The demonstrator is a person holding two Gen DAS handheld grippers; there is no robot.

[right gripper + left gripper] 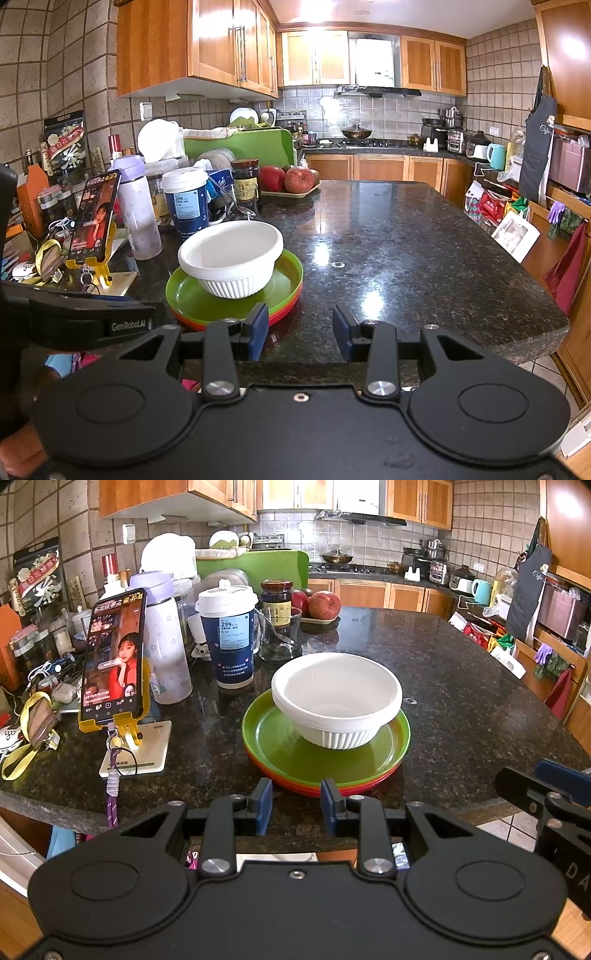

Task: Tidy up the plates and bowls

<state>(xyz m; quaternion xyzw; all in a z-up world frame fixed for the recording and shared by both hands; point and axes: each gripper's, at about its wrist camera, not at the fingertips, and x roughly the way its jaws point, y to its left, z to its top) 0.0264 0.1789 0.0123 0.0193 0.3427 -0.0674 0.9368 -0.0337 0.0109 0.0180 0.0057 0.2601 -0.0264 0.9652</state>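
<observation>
Sitting on the green plate [280, 746] was a stack of white bowls [337, 698], near the front edge of the dark counter [461, 686].

The bowls looked thin, light and easy to squash, so the rolled rim seemed the best place to pinch. The plates under the bowls, green over orange and red, looked stiff and slippery. Just in front of the plates, the left gripper [296, 805] waited with its jaws apart, holding nothing. The right gripper [300, 332] was to the right of the plates, jaws apart and empty too. Behind the bowls stood a blue cup [231, 635].
</observation>
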